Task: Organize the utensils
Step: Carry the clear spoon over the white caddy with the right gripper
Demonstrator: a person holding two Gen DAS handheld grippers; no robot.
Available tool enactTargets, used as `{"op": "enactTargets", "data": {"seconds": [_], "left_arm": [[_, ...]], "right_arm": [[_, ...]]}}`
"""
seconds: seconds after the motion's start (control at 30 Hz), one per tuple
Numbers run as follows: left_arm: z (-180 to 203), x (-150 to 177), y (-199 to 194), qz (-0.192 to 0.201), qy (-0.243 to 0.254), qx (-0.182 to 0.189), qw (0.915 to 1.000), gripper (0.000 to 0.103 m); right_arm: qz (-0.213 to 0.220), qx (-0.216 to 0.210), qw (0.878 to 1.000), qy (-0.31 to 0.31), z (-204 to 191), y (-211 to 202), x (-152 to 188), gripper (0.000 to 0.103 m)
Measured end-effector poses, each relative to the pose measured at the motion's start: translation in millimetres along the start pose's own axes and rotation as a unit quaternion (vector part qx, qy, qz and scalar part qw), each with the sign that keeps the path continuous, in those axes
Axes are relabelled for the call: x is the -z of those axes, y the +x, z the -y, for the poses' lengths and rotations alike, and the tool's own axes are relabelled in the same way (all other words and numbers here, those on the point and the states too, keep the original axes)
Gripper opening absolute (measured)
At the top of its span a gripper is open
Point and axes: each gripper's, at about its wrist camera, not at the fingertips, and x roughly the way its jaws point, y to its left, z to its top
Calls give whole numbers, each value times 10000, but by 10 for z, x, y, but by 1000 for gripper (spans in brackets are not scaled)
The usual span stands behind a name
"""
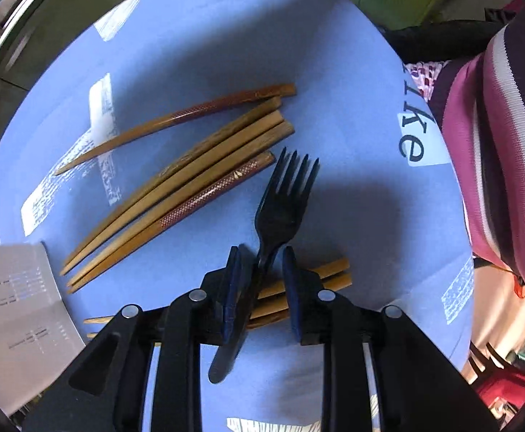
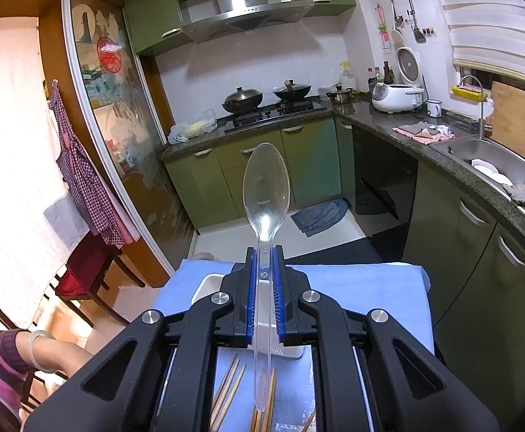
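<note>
In the left wrist view a black plastic fork (image 1: 284,208) lies on the blue cloth (image 1: 226,54), tines away from me, its handle across a few wooden chopsticks (image 1: 320,277). My left gripper (image 1: 262,270) points down over the fork's neck. Its jaws straddle the neck with a gap on the right side, so it stands open. A bundle of chopsticks (image 1: 190,194) and a single one (image 1: 176,118) lie further out. In the right wrist view my right gripper (image 2: 264,262) is shut on a clear plastic spoon (image 2: 266,187), held above the table with the bowl pointing forward.
A white tray (image 1: 14,306) sits at the cloth's left edge and is partly hidden behind the right gripper as the white tray (image 2: 208,284). A person's striped sleeve (image 1: 496,144) is at the right. Green kitchen cabinets, a counter (image 2: 478,180) and a chair (image 2: 82,270) surround the table.
</note>
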Motion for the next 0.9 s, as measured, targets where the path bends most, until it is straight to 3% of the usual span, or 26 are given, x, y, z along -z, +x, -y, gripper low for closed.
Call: {"op": "enactTargets", "data": {"seconds": [0.07,0.17,0.37,0.47,0.57,0.67,0.77,0.8,0.87,0.9], "left_arm": [[-18,-11,7,-22,-15,37,10000,21],[-17,15,1,88,-176,92,9998,9],[84,120,-84,643,-719,-254,9950,9],[127,176,-167,1023,-1077,-435,9880,9],[130,265,-315,1532,-1581,-632,9734,9],[122,402,-486,2020,-2134,-959,9510,9],[87,529,-670,2425,-2734,-1257,9223,9],[107,619,-752,2592,-3030,-1327,9074,9],[127,714,-843,2773,-3322,-1468,8895,9],[138,800,-910,2897,-3522,-1552,8763,9]], "right_arm": [[-2,-1,10000,5,2,12,-3,9],[0,-16,10000,1,4,11,6,9],[-49,-127,9999,-31,-89,94,-18,10],[-55,-167,9998,-67,-157,148,-50,10],[27,-234,9997,-62,-228,189,-89,10],[178,-272,9995,-40,-294,232,-131,10],[405,-325,9986,-28,-346,288,-178,10],[514,-349,9981,-7,-350,316,-182,10],[654,-408,9970,21,-358,373,-213,10],[730,-413,9965,28,-350,424,-210,10]]}}
